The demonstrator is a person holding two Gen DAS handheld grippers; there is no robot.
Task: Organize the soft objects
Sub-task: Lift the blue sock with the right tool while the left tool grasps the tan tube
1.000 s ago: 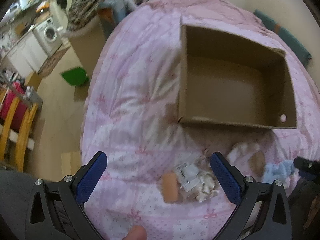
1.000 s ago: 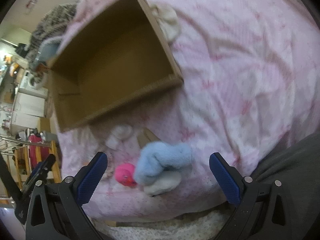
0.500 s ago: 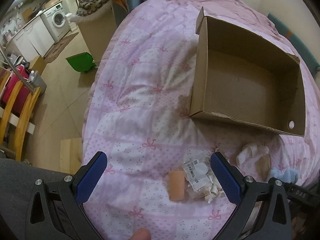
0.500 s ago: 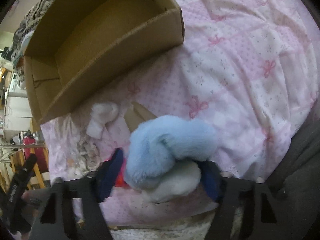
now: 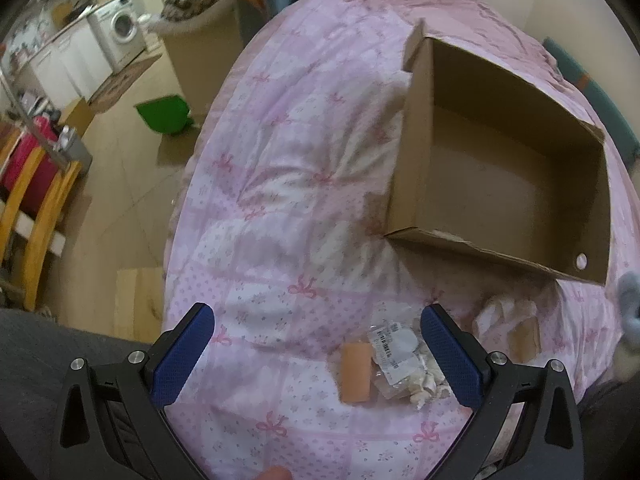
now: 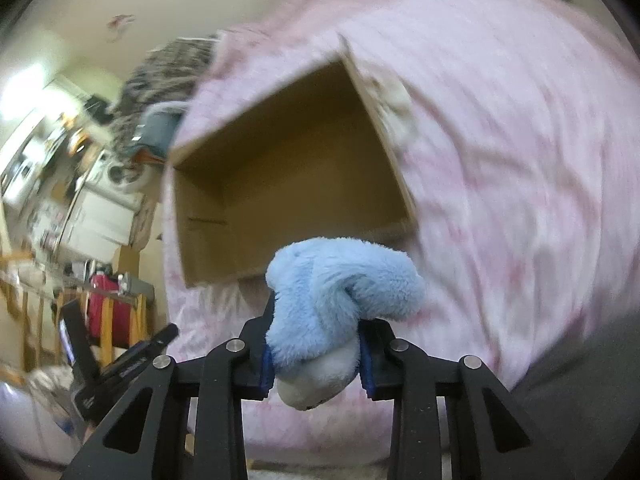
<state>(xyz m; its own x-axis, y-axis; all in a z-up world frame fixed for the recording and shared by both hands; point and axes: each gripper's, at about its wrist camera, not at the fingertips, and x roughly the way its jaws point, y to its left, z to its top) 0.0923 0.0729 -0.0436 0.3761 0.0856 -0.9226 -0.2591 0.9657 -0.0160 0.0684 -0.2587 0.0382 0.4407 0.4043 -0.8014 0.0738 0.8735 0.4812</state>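
My right gripper [image 6: 316,360] has just closed, clamping the blue plush toy [image 6: 340,296]; cardboard box [image 6: 280,168] ahead. My left gripper [image 5: 320,356] stands apart.

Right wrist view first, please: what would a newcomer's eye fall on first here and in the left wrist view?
The fluffy blue plush toy stands out first, pinched in the right gripper, whose jaws have just been closing on it, in front of the open cardboard box. In the left wrist view that box, empty, sits on the pink bow-print quilt. Nearer the open left gripper lie an orange block and a clear packet.
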